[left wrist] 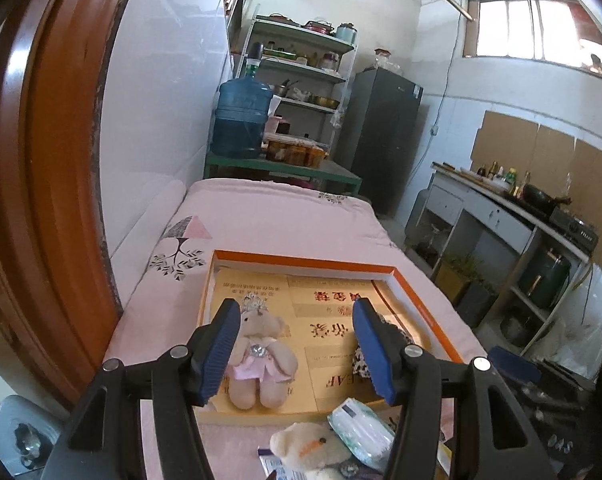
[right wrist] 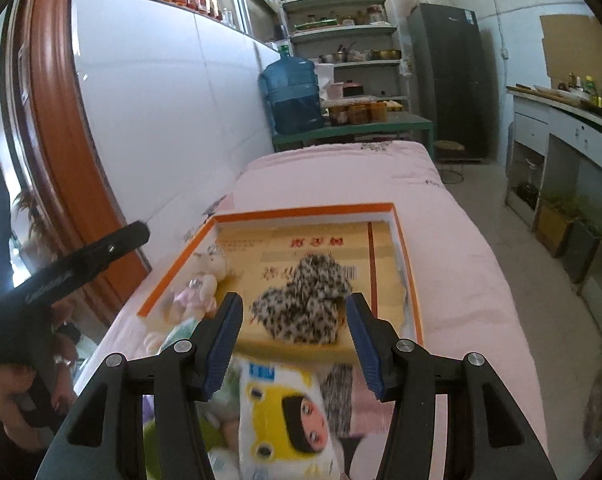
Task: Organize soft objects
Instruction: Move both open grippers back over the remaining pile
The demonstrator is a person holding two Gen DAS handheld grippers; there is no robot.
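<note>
An orange-rimmed cardboard box [left wrist: 309, 261] lies on the pink bed. Inside it sit a beige teddy in a pink dress with a crown [left wrist: 261, 354] at the left and a leopard-print fluffy item [right wrist: 301, 300] at the right. My left gripper [left wrist: 297, 350] is open and empty, above the box's near part, its left finger beside the teddy. My right gripper [right wrist: 295, 344] is open and empty, above the box's near edge [right wrist: 301, 346]. In front of the box lie a white plush toy [left wrist: 307, 446], a green-white tissue pack [left wrist: 359, 426] and a white pack with a cartoon face [right wrist: 285, 420].
A white wall and brown door frame [left wrist: 41, 160] run along the bed's left. At the bed's far end stands a green table [left wrist: 285, 168] with a blue water jug [left wrist: 241, 116]. A kitchen counter [left wrist: 513, 216] is at the right across the floor.
</note>
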